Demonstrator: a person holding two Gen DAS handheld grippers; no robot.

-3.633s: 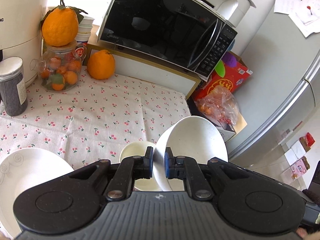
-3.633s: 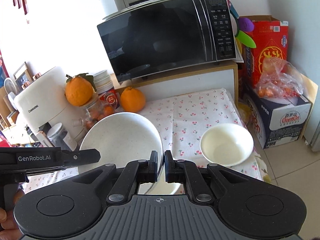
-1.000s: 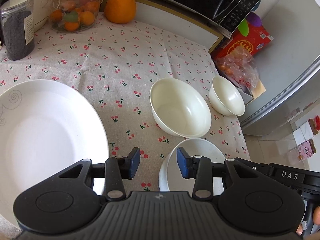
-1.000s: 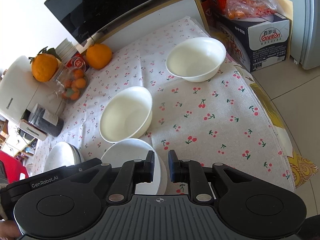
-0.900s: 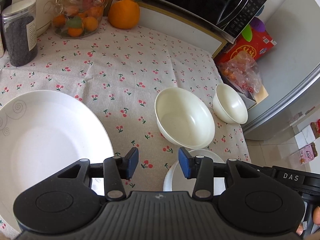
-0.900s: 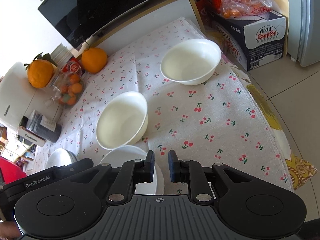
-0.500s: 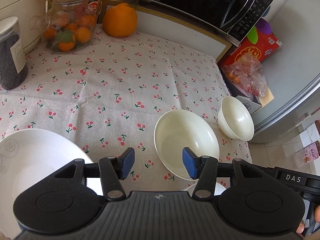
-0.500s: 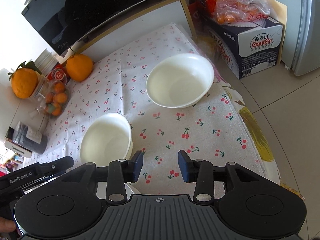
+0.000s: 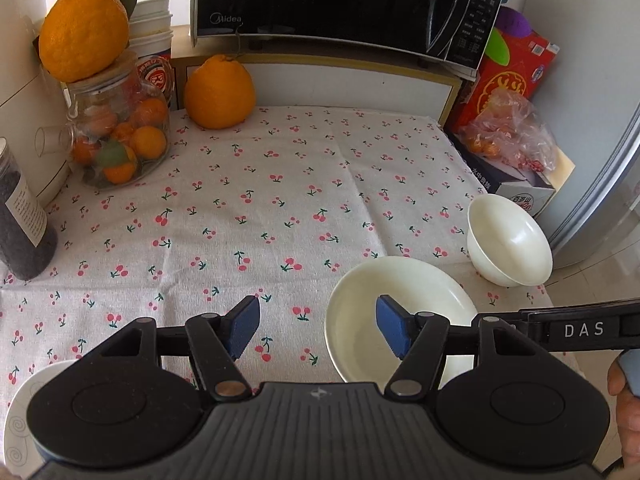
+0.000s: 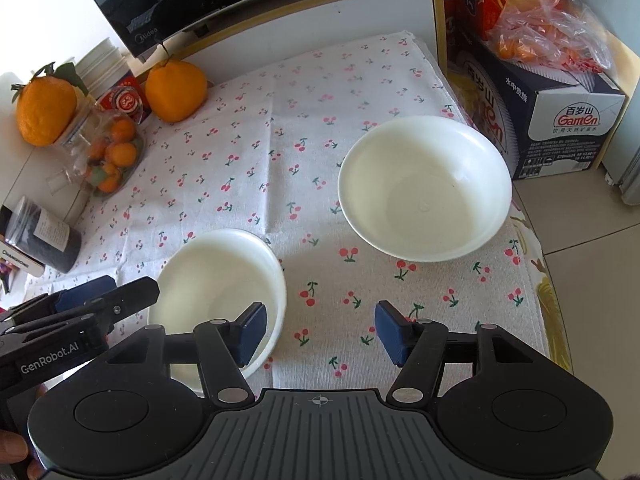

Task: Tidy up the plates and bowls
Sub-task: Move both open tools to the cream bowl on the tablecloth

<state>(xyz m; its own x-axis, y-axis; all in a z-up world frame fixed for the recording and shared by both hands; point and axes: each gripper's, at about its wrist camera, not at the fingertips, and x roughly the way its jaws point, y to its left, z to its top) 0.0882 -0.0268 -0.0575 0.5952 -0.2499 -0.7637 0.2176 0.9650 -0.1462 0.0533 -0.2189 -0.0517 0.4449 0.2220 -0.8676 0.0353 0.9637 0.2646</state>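
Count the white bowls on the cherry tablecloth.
2 visible: one bowl near the left gripper, and another bowl at the table's right edge. More dishes may be hidden below the grippers.

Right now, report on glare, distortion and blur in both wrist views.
Left wrist view: fisheye bends the black microwave and grey fridge edge; a glare streak sits inside the small white bowl; focus is sharp. Right wrist view: black corners, the wide white bowl evenly lit, bright wall washed out top left.
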